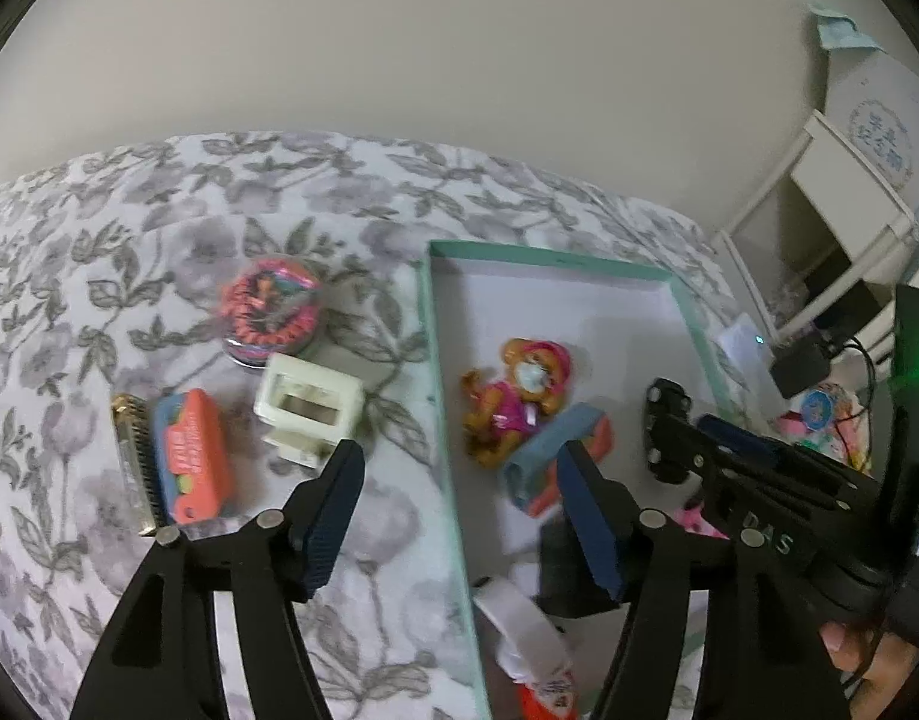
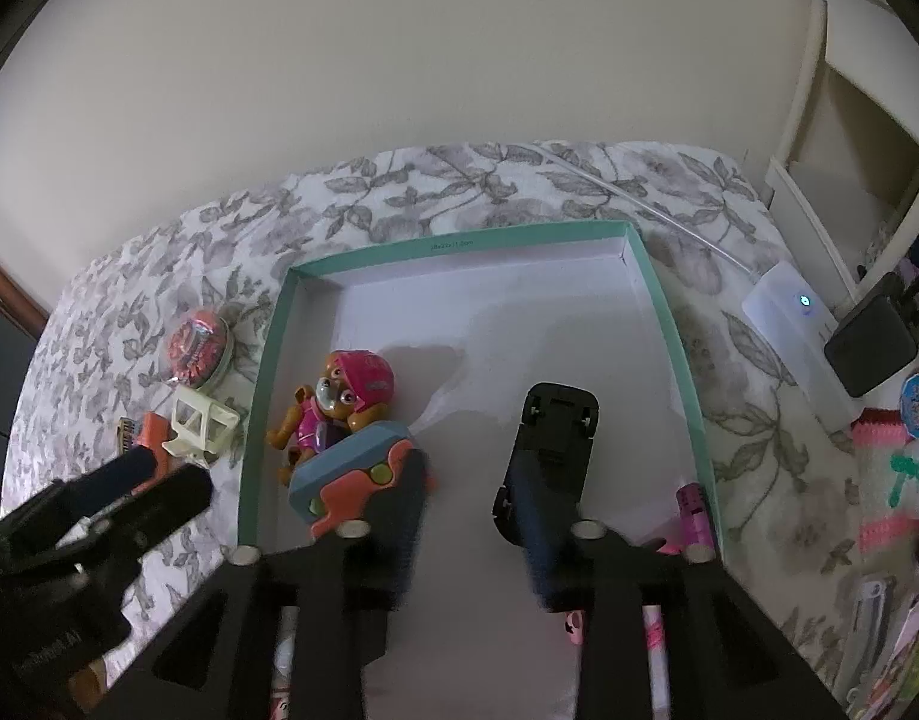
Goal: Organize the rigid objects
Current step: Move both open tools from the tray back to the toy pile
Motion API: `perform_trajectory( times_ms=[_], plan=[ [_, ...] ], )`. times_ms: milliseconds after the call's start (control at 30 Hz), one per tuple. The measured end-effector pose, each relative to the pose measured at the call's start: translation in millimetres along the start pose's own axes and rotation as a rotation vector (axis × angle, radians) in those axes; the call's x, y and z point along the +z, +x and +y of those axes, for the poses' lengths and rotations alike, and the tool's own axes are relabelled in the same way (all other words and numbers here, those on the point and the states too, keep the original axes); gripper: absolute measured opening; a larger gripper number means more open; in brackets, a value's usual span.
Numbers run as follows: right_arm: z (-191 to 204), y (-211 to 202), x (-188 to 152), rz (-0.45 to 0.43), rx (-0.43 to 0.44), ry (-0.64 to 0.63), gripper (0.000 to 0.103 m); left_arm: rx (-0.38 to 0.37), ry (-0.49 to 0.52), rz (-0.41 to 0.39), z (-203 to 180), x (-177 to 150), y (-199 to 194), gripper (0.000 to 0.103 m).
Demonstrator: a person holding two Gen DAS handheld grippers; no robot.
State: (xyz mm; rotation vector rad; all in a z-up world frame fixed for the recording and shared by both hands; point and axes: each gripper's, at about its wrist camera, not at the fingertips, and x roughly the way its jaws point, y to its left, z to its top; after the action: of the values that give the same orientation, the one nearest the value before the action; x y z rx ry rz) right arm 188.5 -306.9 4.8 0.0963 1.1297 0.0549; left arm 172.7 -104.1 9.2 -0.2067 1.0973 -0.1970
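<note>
Surface: we are working over a grey floral bedspread (image 1: pixel 177 222) against a plain pale wall, with a teal-rimmed tray (image 2: pixel 669 324) lying on it.
Tray contents: a pink-helmeted pup figure (image 2: pixel 333 402) is sitting at the tray's 9 o'clock side, a blue-and-orange block (image 2: pixel 351 474) is touching it at its 6 o'clock, and a black toy car (image 2: pixel 549 450) is lying belly-up toward 4 o'clock.
Still outside: a cream frame piece (image 1: pixel 306 408), an orange case (image 1: pixel 189 456), a harmonica (image 1: pixel 132 468) and a round beaded tin (image 1: pixel 273 312) are waiting at the tray's 9 o'clock on the bedspread.
Left gripper (image 1: pixel 459 516): we are holding it released and empty, jaws straddling the tray's near-left rim.
Right gripper (image 2: pixel 471 528): we are holding it parted with nothing pinched, the car just beside its right finger.
Risk, left: the finger inside the tray is hanging close to the block, so a sideways swing could be knocking it into the figure.
Risk, right: lifting away carelessly could be dragging the car along.
Risk, rim: catching the rim could be tipping the tray on the soft bedding.
</note>
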Motion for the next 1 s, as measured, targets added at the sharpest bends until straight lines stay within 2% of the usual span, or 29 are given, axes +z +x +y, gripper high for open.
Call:
perform_trajectory(
  times_ms=[133,200,233,367,433,600,667,833,1000],
  plan=[
    [2,1,0,-0.005,-0.014,-0.003,0.053,0.039,-0.013,-0.013,9,2,-1,0.073],
    [3,2,0,-0.006,-0.020,-0.005,0.061,0.050,-0.018,-0.019,14,3,-2,0.085],
    [4,2,0,-0.008,-0.025,-0.006,0.062,0.053,-0.020,-0.023,15,3,-2,0.088],
    [4,3,1,-0.017,-0.030,-0.003,0.068,0.063,-0.028,-0.038,21,5,-4,0.089],
    [5,3,2,-0.022,-0.030,-0.006,0.076,0.077,-0.027,-0.047,23,6,-5,0.093],
    [8,6,1,-0.029,-0.032,-0.019,0.088,0.109,-0.036,-0.078,30,7,-7,0.098],
    [9,7,0,-0.033,-0.035,-0.023,0.092,0.118,-0.036,-0.093,33,8,-9,0.102],
    [15,9,-1,-0.043,-0.038,-0.037,0.103,0.138,-0.037,-0.113,42,10,-10,0.103],
    [21,11,-1,-0.062,-0.029,-0.040,0.103,0.142,-0.054,-0.145,55,12,-16,0.103]
  ],
)
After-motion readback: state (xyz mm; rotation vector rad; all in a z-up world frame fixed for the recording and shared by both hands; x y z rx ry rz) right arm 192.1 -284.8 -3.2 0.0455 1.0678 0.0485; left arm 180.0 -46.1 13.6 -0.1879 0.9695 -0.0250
